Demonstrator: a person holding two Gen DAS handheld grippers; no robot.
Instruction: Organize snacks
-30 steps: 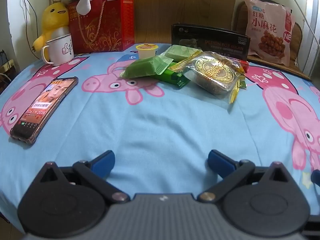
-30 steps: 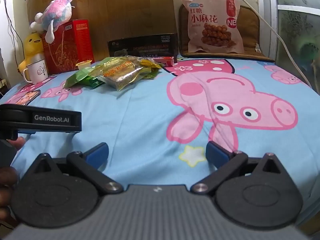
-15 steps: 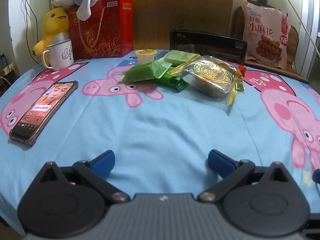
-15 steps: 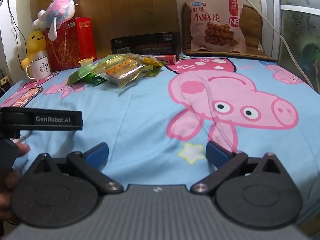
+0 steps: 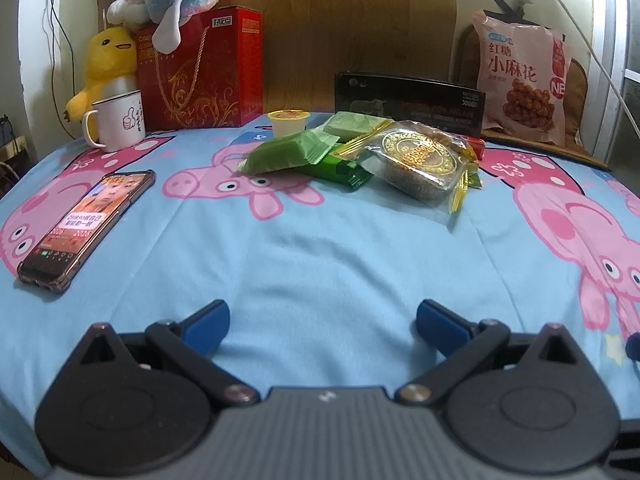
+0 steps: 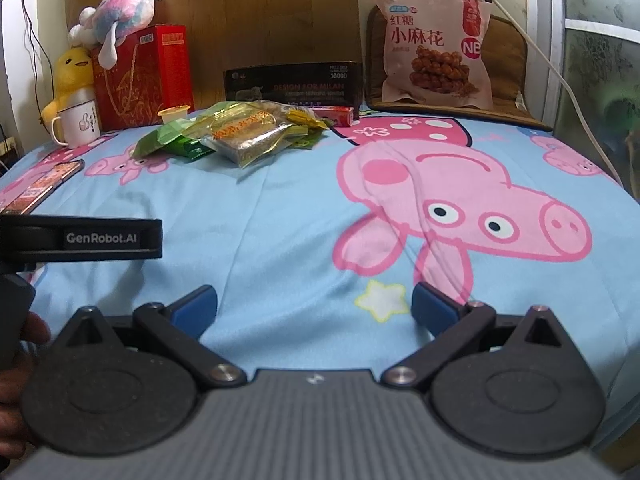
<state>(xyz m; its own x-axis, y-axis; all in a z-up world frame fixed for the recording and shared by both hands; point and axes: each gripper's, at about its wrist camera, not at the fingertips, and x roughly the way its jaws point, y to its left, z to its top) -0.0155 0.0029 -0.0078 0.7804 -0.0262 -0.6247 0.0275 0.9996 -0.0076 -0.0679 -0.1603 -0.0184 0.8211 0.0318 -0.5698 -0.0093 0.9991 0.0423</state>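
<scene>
Both views have drifted slightly, and with the left gripper (image 5: 322, 322) and right gripper (image 6: 314, 308) spread empty, the snack pile (image 5: 360, 152) at upper centre could scatter if the slippery mooncake wrapper (image 5: 420, 156) slides.

Left black two-finger tongs w/ blue pads (image 5: 322, 318): spread wide, empty, held low & level, pointing fwd. Right black two-finger tongs w/ blue pads (image 6: 314, 306): same, wide apart, nothing between. Person's hand (image 6: 18, 364) at left edge of right view, gripping left handle.
</scene>
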